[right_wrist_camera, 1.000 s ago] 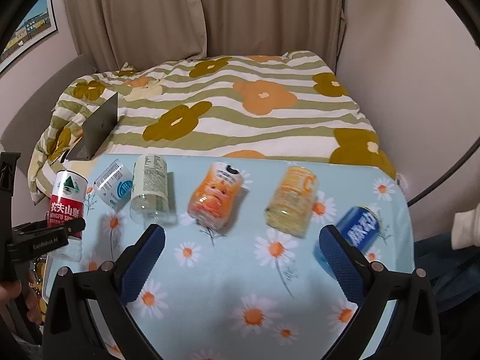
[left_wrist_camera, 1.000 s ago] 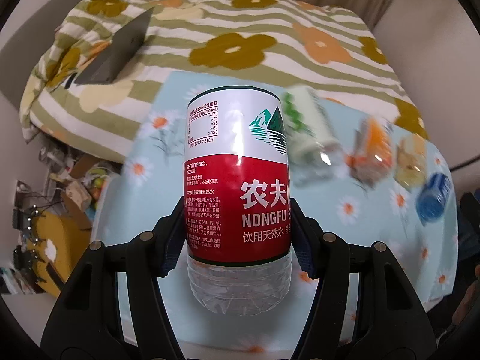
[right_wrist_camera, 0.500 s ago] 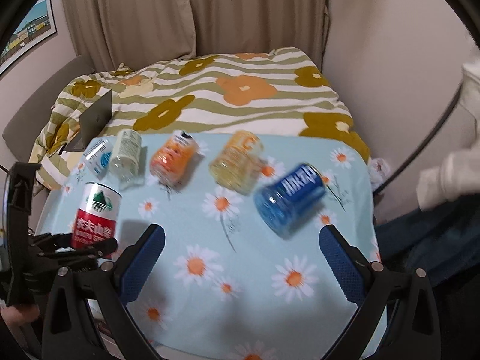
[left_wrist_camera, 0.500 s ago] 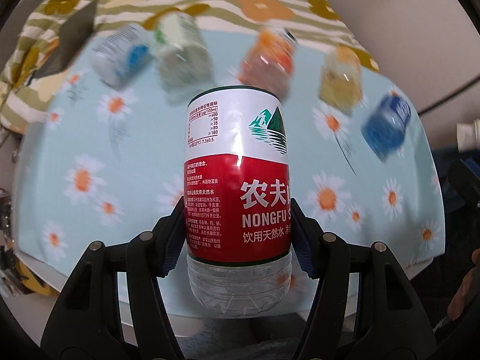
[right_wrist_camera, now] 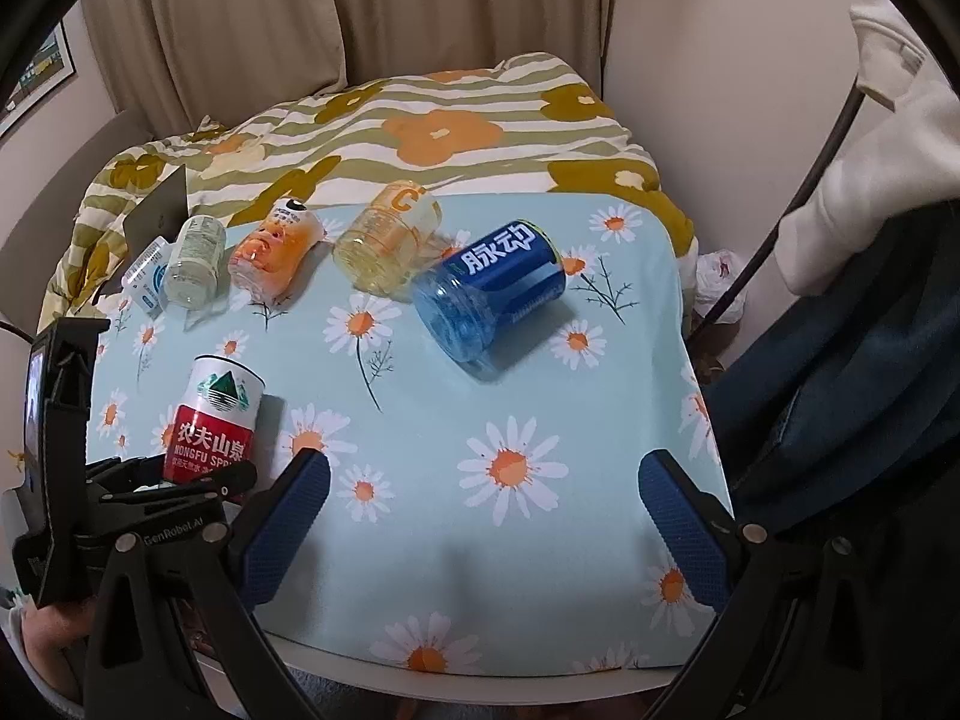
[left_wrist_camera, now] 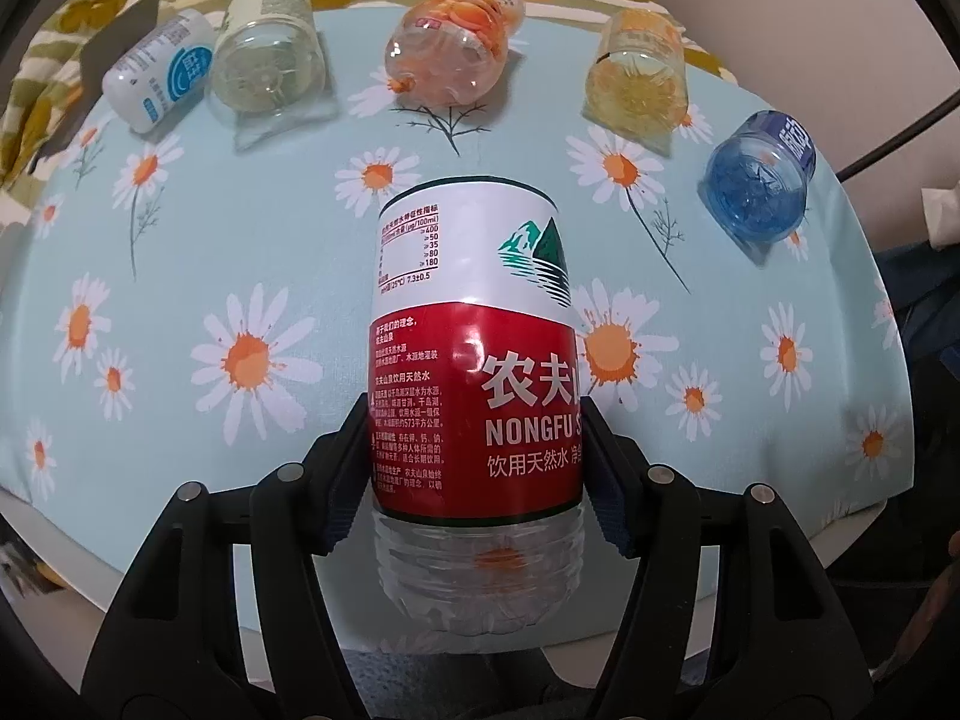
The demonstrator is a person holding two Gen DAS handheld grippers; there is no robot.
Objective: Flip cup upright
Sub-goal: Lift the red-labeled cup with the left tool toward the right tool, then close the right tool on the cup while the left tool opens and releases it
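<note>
Red-and-white labelled cup point(left_wrist_camera: 474, 360), cut from clear plastic bottle, clamped by left gripper point(left_wrist_camera: 474, 468) low on label, near clear ribbed base; low hold probably keeps open rim free. Cup upright, at near-left corner of daisy-print tablecloth point(right_wrist_camera: 540, 396); contact with cloth not discernible. Right gripper point(right_wrist_camera: 480, 516) spread wide, empty, above near edge, likely waiting. Blue cup point(right_wrist_camera: 492, 294) and four others on sides along far edge, apparently awaiting flip.

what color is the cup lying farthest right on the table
Translucent blue cup with a darker blue label and white characters; the right wrist view shows it best.
</note>
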